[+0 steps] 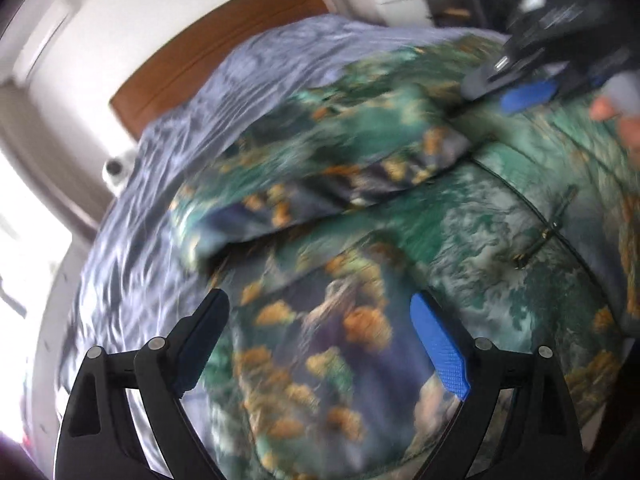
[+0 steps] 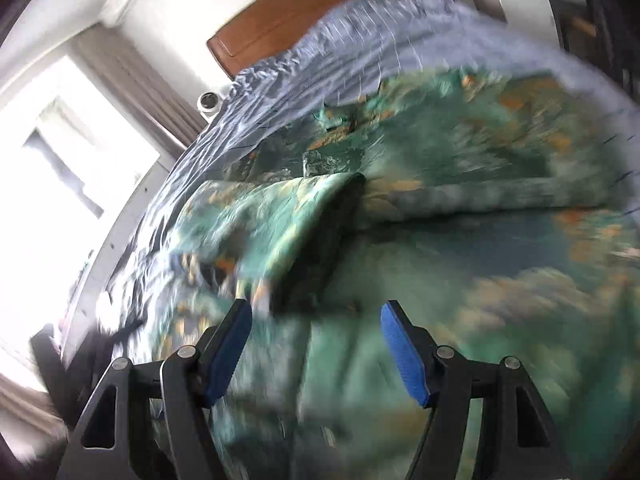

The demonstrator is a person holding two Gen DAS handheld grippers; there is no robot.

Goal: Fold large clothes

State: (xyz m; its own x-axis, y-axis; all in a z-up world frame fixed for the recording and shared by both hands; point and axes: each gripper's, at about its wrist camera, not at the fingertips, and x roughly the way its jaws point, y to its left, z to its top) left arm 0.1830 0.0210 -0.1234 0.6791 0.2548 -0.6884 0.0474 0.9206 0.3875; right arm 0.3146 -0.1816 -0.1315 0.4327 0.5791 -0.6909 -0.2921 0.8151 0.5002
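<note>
Slippage looks like the main risk: neither tool has hold of the printed garment (image 1: pixel 400 240), so the sleeve (image 1: pixel 320 168) folded across its body, ahead of the left gripper (image 1: pixel 320 340), could slide back open if a finger drags over it. Blur suggests quick motion, which would make that more likely. Both tools hang just above the cloth, angled down toward the bed sheet (image 1: pixel 168 168) beyond. The left gripper's fingers stand wide apart, empty; the right gripper (image 2: pixel 316 344) likewise gapes over the garment's green stretch.
</note>
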